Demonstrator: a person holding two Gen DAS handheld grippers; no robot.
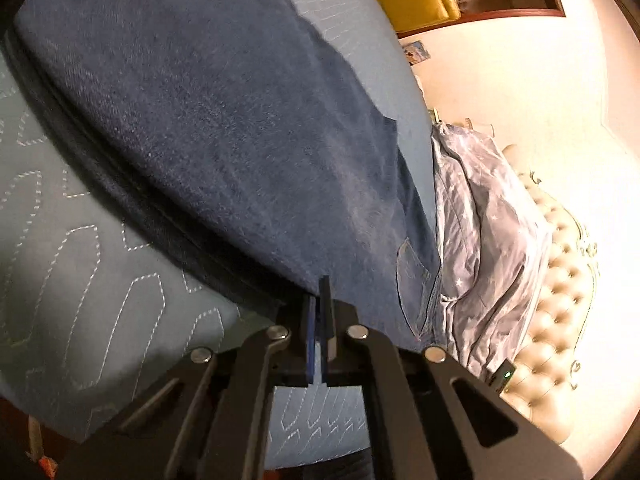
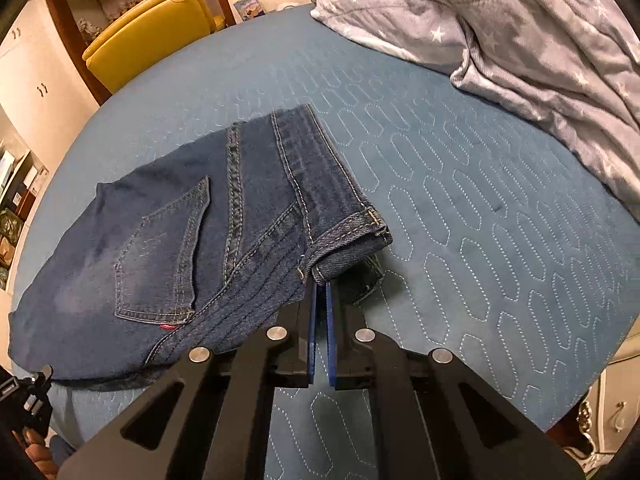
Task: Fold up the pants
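Right at the tips: right gripper (image 2: pixel 320 292) nearly closed, pinching the hem of the dark blue denim pants (image 2: pixel 180 240); left gripper (image 1: pixel 319 300) likewise narrow, clamped on a denim edge. Pants spread ahead and left of the right gripper, long axis running away from it, both grippers at the cloth. Beneath, quilted teal mattress (image 2: pixel 460 200); beyond the pants, star-print grey duvet (image 2: pixel 520 32), yellow chair (image 2: pixel 152 28).

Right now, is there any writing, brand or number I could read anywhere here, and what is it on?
None is readable.
Red tab on the jeans back pocket: too small to read.
Picture card beside the yellow chair: blurred, no legible text.
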